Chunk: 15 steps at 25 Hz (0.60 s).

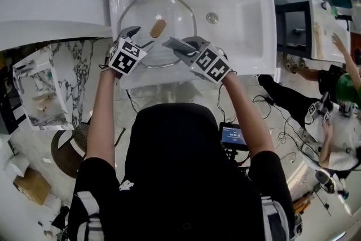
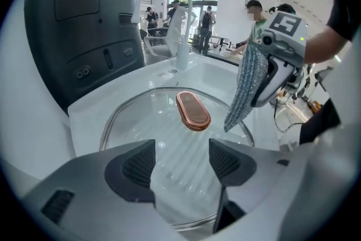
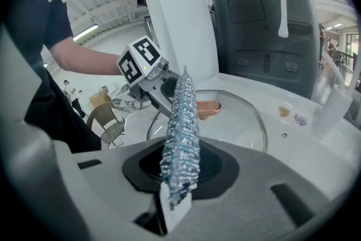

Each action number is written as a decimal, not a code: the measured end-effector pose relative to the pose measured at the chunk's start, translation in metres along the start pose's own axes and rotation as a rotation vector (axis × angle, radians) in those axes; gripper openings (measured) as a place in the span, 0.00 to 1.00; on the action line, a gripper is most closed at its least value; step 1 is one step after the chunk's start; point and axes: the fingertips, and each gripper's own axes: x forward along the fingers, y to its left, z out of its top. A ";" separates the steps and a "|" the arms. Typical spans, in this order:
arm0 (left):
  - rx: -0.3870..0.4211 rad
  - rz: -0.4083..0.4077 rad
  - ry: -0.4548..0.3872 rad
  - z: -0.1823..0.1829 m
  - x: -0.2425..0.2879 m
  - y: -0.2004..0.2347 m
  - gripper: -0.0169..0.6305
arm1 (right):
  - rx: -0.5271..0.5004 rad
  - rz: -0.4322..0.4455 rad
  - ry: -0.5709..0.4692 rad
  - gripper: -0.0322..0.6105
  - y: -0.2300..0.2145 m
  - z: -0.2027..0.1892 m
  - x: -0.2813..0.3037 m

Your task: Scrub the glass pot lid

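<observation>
The glass pot lid (image 1: 148,13) with its copper-coloured handle (image 1: 158,27) lies flat in the left part of the white sink (image 1: 248,31). My left gripper (image 1: 137,38) hovers over the lid's near rim, open, and the bare glass (image 2: 152,115) and handle (image 2: 193,110) show beyond its jaws (image 2: 181,163). My right gripper (image 1: 176,44) is shut on a silvery-blue scrub cloth (image 1: 180,44), held just above the lid's right side. The cloth (image 3: 181,121) stands up from the shut jaws (image 3: 179,173). In the left gripper view it hangs (image 2: 247,87) beside the handle.
A tap (image 2: 181,36) rises at the sink's back edge and a drain (image 1: 212,17) sits right of the lid. A large dark grey appliance (image 3: 259,25) stands behind the sink. A marble-patterned surface (image 1: 67,76) is at left. A person (image 1: 338,87) works at right.
</observation>
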 end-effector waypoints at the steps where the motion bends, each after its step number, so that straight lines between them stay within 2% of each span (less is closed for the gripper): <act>1: -0.037 0.002 -0.009 0.001 -0.002 0.000 0.48 | 0.006 -0.015 -0.003 0.16 -0.001 0.002 -0.003; 3: -0.084 -0.007 -0.010 0.003 -0.007 -0.003 0.48 | 0.018 -0.041 -0.008 0.16 -0.003 0.004 -0.008; 4: -0.080 -0.008 -0.011 0.003 -0.008 -0.006 0.48 | 0.023 -0.054 -0.009 0.16 -0.003 0.005 -0.010; 10: 0.051 0.005 -0.044 0.015 -0.026 -0.027 0.48 | 0.015 -0.160 0.006 0.16 -0.005 0.011 -0.020; 15: 0.069 0.014 -0.106 0.025 -0.051 -0.043 0.47 | 0.029 -0.240 -0.023 0.16 -0.004 0.023 -0.031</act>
